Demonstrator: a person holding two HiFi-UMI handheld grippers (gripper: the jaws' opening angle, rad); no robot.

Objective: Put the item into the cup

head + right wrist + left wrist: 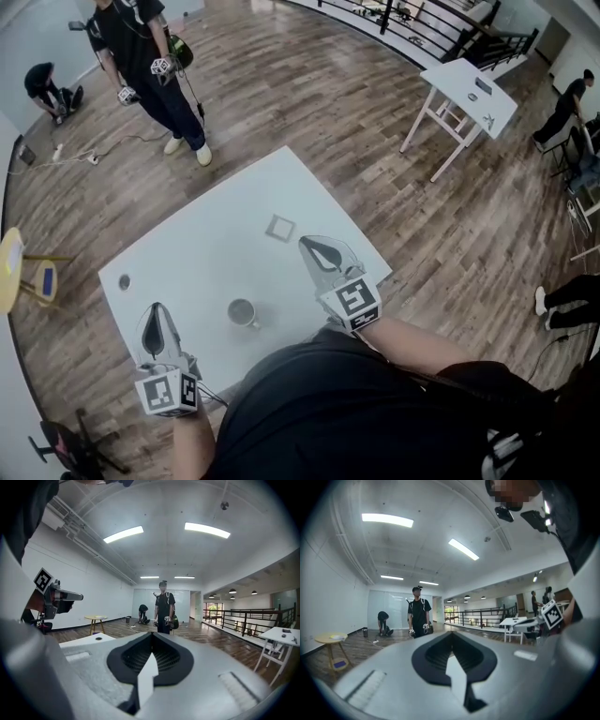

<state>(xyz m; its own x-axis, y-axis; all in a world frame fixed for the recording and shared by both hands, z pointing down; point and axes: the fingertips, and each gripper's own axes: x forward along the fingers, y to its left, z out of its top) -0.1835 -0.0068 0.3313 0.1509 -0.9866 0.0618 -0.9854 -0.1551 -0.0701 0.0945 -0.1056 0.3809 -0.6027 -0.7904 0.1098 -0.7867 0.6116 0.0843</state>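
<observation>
Your left gripper (157,311) and right gripper (307,244): fingers pressed together on both, empty. One cup (242,312) stands upright between them on the surface (216,248). One square item (279,228) lies beyond, outside it.

The person's dark shirt (328,412) covers the near edge of the desk (216,234). A tiny dark spot (125,281) sits at the left of the desk, too small to tell what it is. The flat square thing (279,228) farther off is too small to tell as well. The cup (243,312) is too small to see inside. The yellow round table (9,267) is cut off by the left edge. At the right edge only a person's legs (567,295) show. In its own view, the big grey left gripper (451,632) hides the desk. The right gripper (152,633) hides all but one corner.
</observation>
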